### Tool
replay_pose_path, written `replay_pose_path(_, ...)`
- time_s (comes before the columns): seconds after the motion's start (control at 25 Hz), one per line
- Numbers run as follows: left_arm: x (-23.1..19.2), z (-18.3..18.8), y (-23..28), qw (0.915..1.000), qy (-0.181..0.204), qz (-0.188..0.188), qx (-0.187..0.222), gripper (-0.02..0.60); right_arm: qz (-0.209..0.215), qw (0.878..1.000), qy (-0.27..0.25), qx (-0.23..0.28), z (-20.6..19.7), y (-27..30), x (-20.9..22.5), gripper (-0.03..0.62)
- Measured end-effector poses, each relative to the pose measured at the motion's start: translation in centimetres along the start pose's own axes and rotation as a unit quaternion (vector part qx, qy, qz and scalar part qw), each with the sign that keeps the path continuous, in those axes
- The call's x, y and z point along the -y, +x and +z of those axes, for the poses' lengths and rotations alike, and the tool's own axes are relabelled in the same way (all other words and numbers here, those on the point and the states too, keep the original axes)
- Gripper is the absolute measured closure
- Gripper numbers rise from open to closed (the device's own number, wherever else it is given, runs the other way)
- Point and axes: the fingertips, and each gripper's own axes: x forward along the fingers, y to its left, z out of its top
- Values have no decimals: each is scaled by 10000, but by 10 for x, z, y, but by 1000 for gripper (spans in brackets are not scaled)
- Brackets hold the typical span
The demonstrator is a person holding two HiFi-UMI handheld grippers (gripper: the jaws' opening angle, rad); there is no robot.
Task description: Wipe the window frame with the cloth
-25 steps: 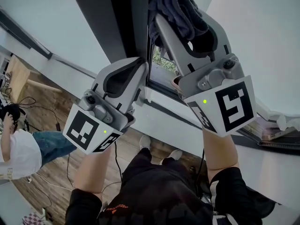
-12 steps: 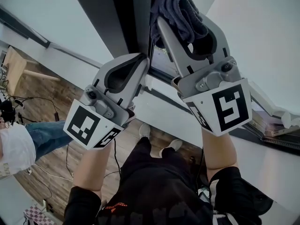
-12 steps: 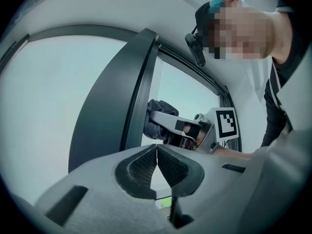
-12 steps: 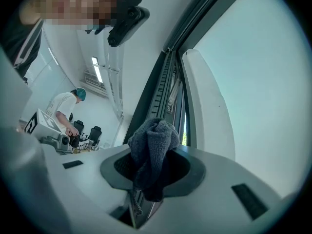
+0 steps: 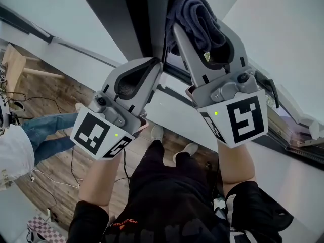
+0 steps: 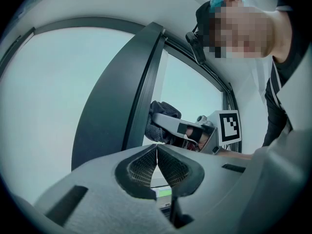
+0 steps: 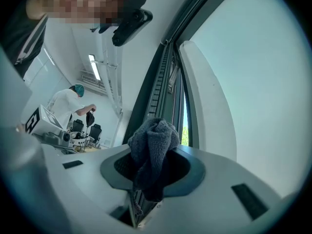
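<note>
At top centre, the right gripper, clamped on the cloth, has edged along the window frame, so wiping proceeds; the left gripper stays closed, empty.

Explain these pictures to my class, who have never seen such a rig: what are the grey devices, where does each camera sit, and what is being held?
There is no robot here. A person holds a grey clamp with two jaws, called a gripper, in each hand. The black-and-white squares are markers fixed to the grippers. The head view comes from a camera on the person's head, looking down past both arms. The other two views come from a camera riding on each gripper, looking along its jaws. The right gripper is shut on a dark grey cloth and holds it up at the dark window frame. The left gripper is shut with nothing in it, close to the frame.
</note>
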Motion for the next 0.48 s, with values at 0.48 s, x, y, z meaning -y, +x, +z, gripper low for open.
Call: replay_pose_path(0.48,-2,-51,-3,9989,-294,124,-336,561,-90,9987,345,-370,-67,-17,-5,488)
